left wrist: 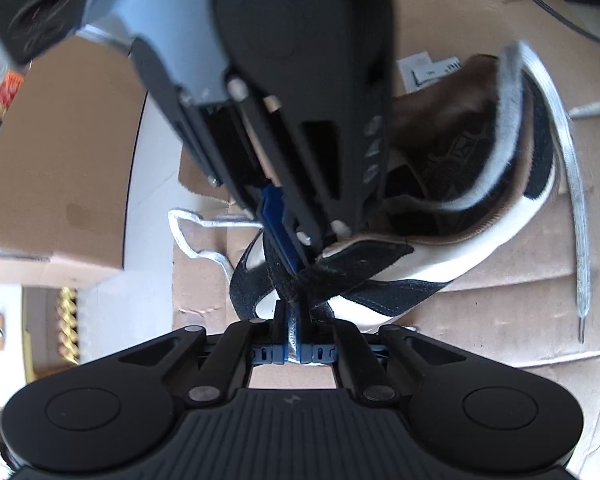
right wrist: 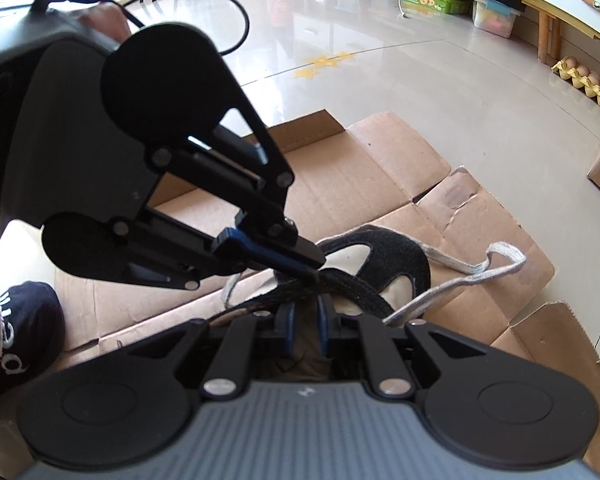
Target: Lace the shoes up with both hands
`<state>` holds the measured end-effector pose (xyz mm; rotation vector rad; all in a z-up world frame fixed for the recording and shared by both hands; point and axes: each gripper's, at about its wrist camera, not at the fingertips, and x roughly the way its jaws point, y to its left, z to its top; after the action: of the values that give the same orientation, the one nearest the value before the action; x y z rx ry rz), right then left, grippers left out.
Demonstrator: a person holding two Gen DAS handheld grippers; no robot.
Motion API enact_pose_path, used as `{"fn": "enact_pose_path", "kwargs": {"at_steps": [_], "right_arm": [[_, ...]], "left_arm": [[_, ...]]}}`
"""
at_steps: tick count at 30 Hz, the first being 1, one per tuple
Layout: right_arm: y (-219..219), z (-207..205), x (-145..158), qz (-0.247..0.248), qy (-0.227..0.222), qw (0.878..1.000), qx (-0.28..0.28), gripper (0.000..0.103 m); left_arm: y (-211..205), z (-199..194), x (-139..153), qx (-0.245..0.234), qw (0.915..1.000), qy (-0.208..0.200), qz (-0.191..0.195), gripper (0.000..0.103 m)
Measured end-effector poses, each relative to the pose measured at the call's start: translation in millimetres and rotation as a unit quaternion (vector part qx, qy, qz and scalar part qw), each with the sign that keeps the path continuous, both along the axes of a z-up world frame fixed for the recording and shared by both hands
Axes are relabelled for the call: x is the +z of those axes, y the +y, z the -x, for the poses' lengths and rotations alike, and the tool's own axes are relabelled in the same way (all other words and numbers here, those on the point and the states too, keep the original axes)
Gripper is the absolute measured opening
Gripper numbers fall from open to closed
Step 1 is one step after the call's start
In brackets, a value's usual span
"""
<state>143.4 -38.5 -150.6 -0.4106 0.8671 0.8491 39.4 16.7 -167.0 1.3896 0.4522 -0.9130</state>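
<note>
Lying on its side on flattened cardboard [left wrist: 500, 320] spread over a glossy tiled floor [right wrist: 420, 80]: a shoe [left wrist: 460, 208] in white and black with a brown lining, opening turned toward the left wrist camera. Trailing loose from it, a grey-white lace [left wrist: 576, 216], one length curving round the heel side and ending in a dark tip on the cardboard, another looping out past the toe end. Left hand-held gripper [left wrist: 294, 316] pointing steeply down, jaws pressed together with only a sliver between them, tips set right at the black suede eyelet flap [left wrist: 360, 256] near the front of the shoe; impossible to tell whether flap or lace sits pinched there. Right hand-held gripper [right wrist: 304, 320] coming in from the opposite side and also angled down, jaws a narrow gap apart, tips meeting the same black flap just beside the left tips; unclear from either view whether the pads actually clamp it. Seen between the right fingers [right wrist: 285, 328], the brown inside of the shoe. At the far edge of the room, low wooden furniture with storage bins underneath, well apart from the cardboard.
</note>
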Motion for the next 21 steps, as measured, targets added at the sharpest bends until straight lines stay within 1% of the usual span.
{"fn": "enact_pose_path", "kwargs": {"at_steps": [2,10,12,14,16,18,20,21], "right_arm": [[-0.7,0.5,-0.4,0.003,-0.003,1.0,0.001,0.016],[2.6,-5.7,-1.4,0.02,0.009,1.0,0.012,0.016],[1.8,-7.1,-0.4,0.011,0.014,1.0,0.006,0.016],[0.9,-6.4,1.8,0.001,0.015,1.0,0.0,0.012],[2.1,-1.0,3.5,0.001,-0.001,1.0,0.012,0.013],[3.4,0.0,2.7,0.005,-0.006,1.0,0.016,0.013],[4.0,-0.1,2.6,0.007,-0.007,1.0,0.016,0.013],[3.6,0.1,3.1,0.007,-0.008,1.0,0.017,0.013]], "left_arm": [[-0.4,1.1,-1.6,-0.006,1.0,-0.004,-0.006,0.002],[-3.6,4.1,-6.9,-0.02,0.9995,-0.013,-0.022,0.001],[-3.0,4.3,-6.1,-0.021,0.9995,-0.012,-0.019,0.001],[-1.0,3.9,-3.9,-0.02,0.9997,-0.008,-0.011,0.0],[2.4,3.3,-1.2,-0.021,0.9998,-0.002,0.001,0.0],[4.1,3.0,-2.3,-0.027,0.9996,-0.005,0.0,0.0],[5.0,1.9,-4.1,-0.031,0.9995,-0.01,-0.005,0.003],[4.0,-0.6,-3.1,-0.016,0.9998,-0.009,-0.003,0.008]]}}
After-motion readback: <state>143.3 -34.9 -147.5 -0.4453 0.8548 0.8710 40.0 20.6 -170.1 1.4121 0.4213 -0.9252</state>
